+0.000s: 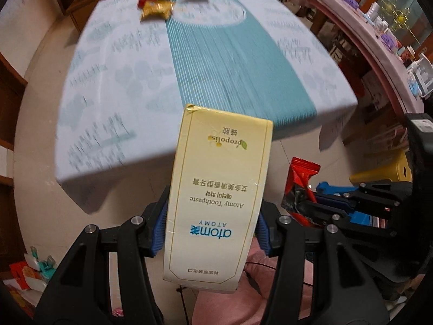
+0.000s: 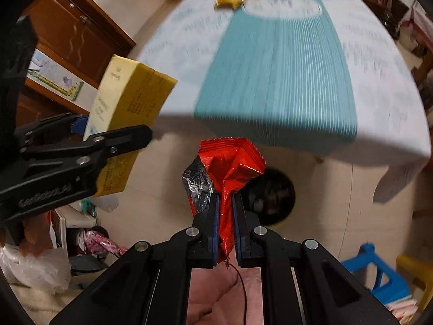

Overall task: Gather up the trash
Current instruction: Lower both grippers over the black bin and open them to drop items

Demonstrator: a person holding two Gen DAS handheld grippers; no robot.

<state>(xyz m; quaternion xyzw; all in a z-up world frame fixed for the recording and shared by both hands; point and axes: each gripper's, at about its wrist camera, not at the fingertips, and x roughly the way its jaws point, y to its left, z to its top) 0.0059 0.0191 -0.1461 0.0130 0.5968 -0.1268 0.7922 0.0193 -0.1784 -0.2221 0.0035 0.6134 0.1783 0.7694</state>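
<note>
My left gripper (image 1: pixel 212 227) is shut on a pale yellow toothpaste box (image 1: pixel 219 195), held off the near edge of the table (image 1: pixel 113 86). The box also shows in the right wrist view (image 2: pixel 130 108). My right gripper (image 2: pixel 225 216) is shut on a crumpled red snack wrapper (image 2: pixel 230 165) with a silver inside; it also shows in the left wrist view (image 1: pixel 300 187). A black round bin (image 2: pixel 273 197) stands on the floor just beyond the wrapper. A yellow wrapper (image 1: pixel 157 9) and other trash lie at the table's far end.
The table has a white cloth with a teal striped runner (image 2: pixel 276 81). Blue (image 2: pixel 379 273) and yellow stools stand at the right. Wooden cabinets (image 2: pixel 73 35) and bags line the left. A cluttered pink-covered table (image 1: pixel 379 40) stands right.
</note>
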